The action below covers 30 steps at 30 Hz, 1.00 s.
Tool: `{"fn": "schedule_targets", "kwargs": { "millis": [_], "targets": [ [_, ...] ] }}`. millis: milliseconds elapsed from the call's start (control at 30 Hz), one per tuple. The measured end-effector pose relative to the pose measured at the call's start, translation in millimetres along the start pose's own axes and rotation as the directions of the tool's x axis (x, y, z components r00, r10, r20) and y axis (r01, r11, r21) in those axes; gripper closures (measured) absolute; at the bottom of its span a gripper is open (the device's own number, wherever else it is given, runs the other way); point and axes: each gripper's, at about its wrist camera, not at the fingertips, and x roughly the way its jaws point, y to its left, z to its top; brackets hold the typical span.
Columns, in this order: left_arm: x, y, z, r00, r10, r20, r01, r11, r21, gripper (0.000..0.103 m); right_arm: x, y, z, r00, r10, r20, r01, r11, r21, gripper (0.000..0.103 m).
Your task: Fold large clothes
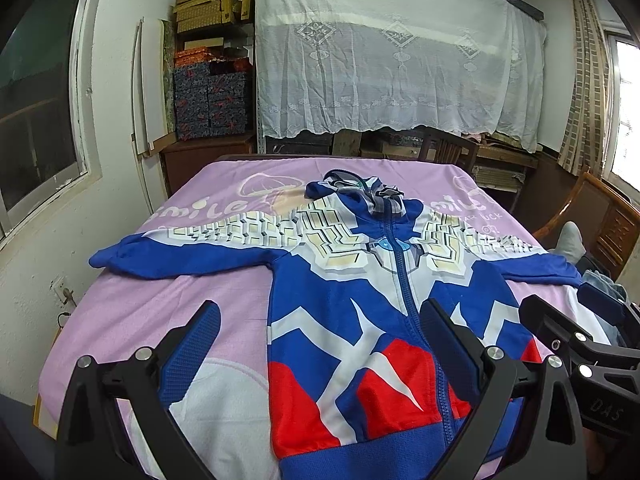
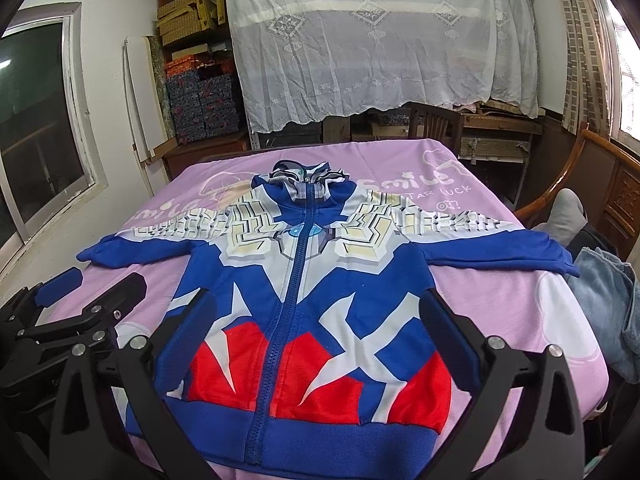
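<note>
From the left wrist view, our left gripper (image 1: 320,352) hangs above the near edge of the bed (image 1: 132,312) with its jaws spread wide and nothing between them; the left finger sits over bare purple sheet, the right over the jacket's front. The jacket (image 1: 344,308) lies flat and face up in the middle of the bed, zipped, hem band toward the near edge, hood (image 1: 360,192) toward the far edge, both sleeves stretched out toward the side edges. At the right we see our right gripper (image 1: 576,320), also open and empty.

From the right wrist view, our right gripper (image 2: 308,332) is equally wide open and holds nothing, framing the jacket's (image 2: 304,280) lower body above the hem band (image 2: 288,436). The left sleeve cuff (image 2: 100,256) reaches near the left edge, and the right cuff (image 2: 560,264) lies at the right edge, close beside a pale blue cloth (image 2: 604,304).

We judge the jacket soft, limp and fairly light, knit fabric that will drape and sag, while the zip line stays a little stiffer. We would pinch each sleeve at its cuff, or at the shoulder seam, to fold inward, and take the thicker hem band for the final fold
</note>
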Motion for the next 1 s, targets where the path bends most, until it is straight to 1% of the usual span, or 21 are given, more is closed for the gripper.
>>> {"fn": "schedule_targets", "kwargs": {
  "millis": [400, 1000],
  "targets": [
    [4.7, 7.9, -4.0, 1.000, -0.001, -0.023, 0.001, 1.000, -0.008, 0.003, 5.3, 1.9, -4.8, 1.000, 0.011, -0.018, -0.011, 1.000, 0.005, 0.004],
    [7.6, 6.3, -5.5, 1.000, 0.000, -0.028, 0.000, 1.000, -0.007, 0.003, 8.2, 0.8, -8.0, 0.999, 0.019, -0.027, -0.019, 1.000, 0.011, 0.004]
  ]
}}
